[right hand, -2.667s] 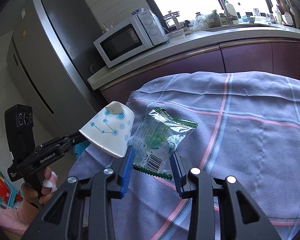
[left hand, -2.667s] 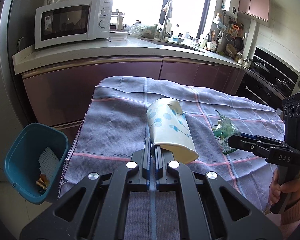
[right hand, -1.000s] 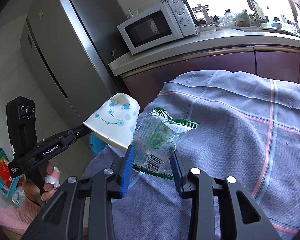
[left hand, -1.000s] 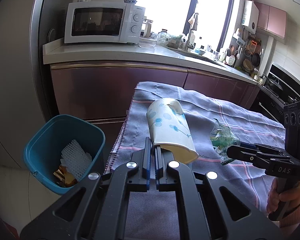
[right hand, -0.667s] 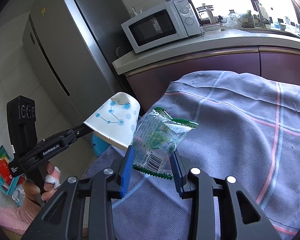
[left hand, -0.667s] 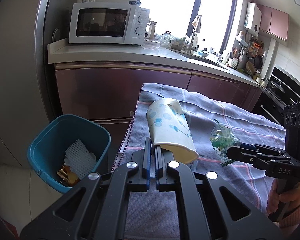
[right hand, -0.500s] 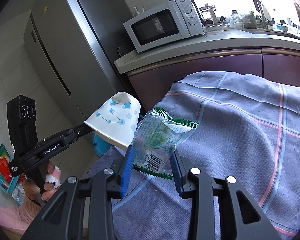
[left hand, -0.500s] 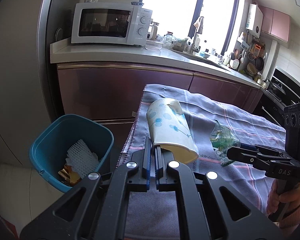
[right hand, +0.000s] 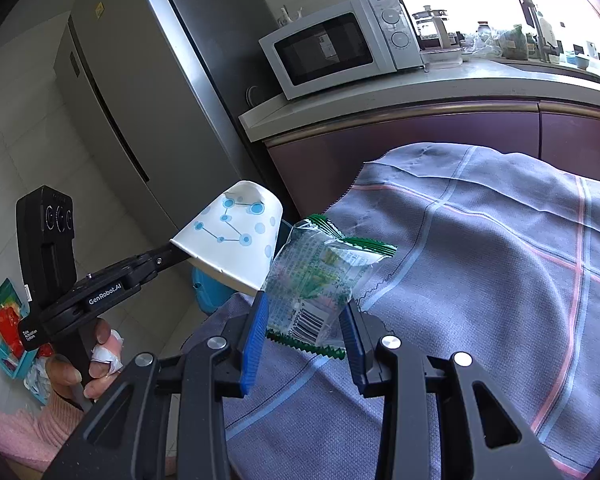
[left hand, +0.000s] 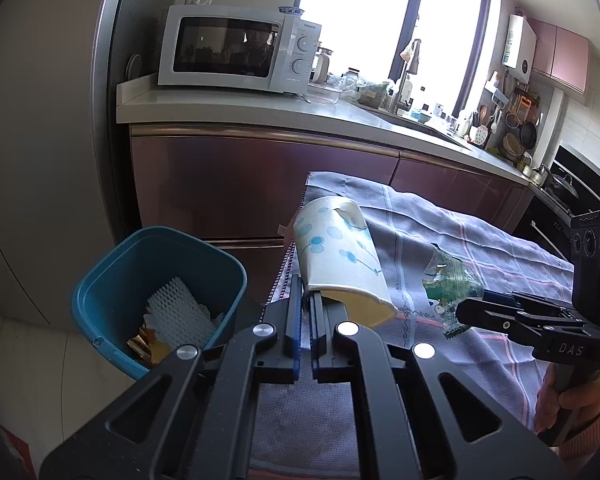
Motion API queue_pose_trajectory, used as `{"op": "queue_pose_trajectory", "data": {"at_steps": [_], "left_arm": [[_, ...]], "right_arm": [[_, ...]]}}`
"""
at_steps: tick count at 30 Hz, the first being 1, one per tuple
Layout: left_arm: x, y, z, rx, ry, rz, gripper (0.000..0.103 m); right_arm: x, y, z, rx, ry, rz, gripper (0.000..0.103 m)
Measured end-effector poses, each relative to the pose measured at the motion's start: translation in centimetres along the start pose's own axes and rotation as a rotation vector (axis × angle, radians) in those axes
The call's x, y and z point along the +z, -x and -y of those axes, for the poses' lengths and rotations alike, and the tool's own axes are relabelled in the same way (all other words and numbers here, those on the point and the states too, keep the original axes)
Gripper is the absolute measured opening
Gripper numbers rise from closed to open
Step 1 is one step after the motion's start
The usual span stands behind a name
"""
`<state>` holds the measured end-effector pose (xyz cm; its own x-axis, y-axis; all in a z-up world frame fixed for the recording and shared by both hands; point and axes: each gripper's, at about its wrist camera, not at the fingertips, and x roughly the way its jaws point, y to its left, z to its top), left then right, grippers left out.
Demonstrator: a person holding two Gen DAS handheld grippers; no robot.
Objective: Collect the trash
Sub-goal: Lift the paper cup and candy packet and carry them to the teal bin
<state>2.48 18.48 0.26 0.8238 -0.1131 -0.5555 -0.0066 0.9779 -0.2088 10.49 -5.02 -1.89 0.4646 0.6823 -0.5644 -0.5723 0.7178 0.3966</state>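
Your left claw (left hand: pixel 305 300) is pinched together on the rim of a paper cup (left hand: pixel 338 258), one flat black jaw inside the mouth and one outside. The cup is white, smooth-walled and printed with pale blue dots joined by thin lines; it lies tipped on its side in the air, its dented base pointing far from you and its cream-coloured interior facing near. From the right wrist view the same cup (right hand: pixel 236 238) reads as a cone hanging off the end of that claw, just left of the wrapper.

Your right claw (right hand: pixel 305 322) is clamped on a snack wrapper (right hand: pixel 320 276), its blue-padded fingers (right hand: pixel 256 328) pressing the lower edges from both sides. The wrapper is clear crinkled plastic with green print, a barcode near the bottom and sawtooth-cut green seams at top and bottom; it stands upright between the pads.

Below and to the left of the cup sits a teal plastic bin (left hand: pixel 112 276), rounded-square with a rolled lip, on the floor beside the tabletop. In it lie a white foam net sleeve (left hand: pixel 178 312) and some gold-coloured foil scraps.

Under both claws spreads a soft, woven grey-lilac cloth (right hand: pixel 480 280) with pink and pale blue stripes, rumpled at its far edge.
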Motion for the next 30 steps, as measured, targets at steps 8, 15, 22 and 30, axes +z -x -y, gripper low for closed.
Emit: {"op": "queue_pose_trajectory", "data": {"at_steps": [8, 15, 22, 30], "left_arm": [[0.1, 0.4, -0.8, 0.016, 0.016, 0.008, 0.004], [0.2, 0.7, -1.4, 0.028, 0.024, 0.014, 0.004], [0.3, 0.7, -1.9, 0.035, 0.034, 0.018, 0.004], [0.4, 1.0, -2.4, 0.047, 0.046, 0.023, 0.004]], "right_arm": [[0.3, -0.6, -0.7, 0.011, 0.018, -0.010, 0.034], [0.4, -1.0, -1.2, 0.019, 0.031, -0.012, 0.034], [0.6, -1.3, -1.6, 0.026, 0.043, -0.017, 0.034], [0.9, -1.9, -2.3, 0.033, 0.059, -0.026, 0.034]]}}
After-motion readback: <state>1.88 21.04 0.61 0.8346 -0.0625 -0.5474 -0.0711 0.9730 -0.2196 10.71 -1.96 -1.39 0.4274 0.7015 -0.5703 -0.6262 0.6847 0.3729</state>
